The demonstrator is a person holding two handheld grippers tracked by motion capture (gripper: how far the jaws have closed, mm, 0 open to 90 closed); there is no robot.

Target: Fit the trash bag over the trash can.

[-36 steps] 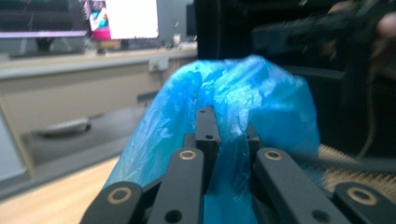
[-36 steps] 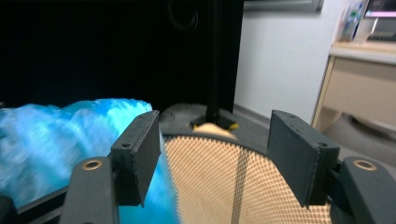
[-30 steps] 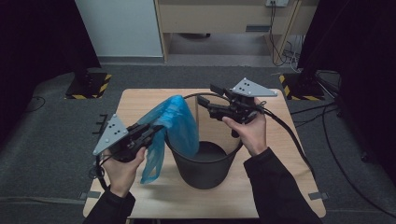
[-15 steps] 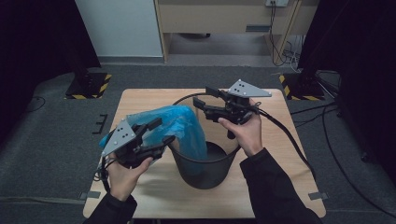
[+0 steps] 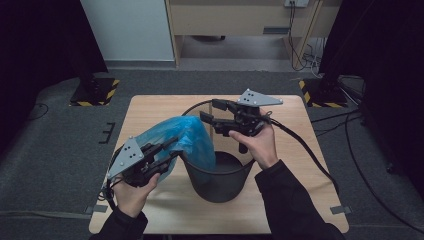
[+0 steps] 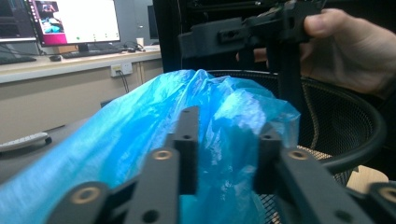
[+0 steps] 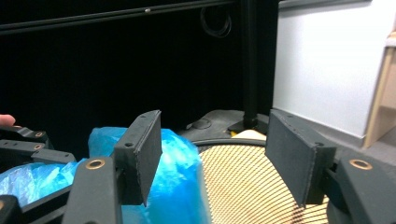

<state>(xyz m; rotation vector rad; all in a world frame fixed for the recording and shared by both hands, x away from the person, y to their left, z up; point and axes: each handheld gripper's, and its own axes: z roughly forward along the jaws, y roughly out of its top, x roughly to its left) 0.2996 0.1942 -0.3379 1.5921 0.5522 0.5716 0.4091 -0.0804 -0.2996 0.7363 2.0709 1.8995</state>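
From the high view, the blue bag drapes over the left rim of the black mesh bin on the bench, slanting down-left to the left tongs. The right tongs hover open above the bin.

The left gripper view shows the bag between its jaws, which have just been closing (contact unclear).

The right gripper view shows wide empty jaws over mesh.

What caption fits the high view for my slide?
Left gripper works a blue plastic bag over the rim of a black mesh bin while the right gripper hovers open above it.
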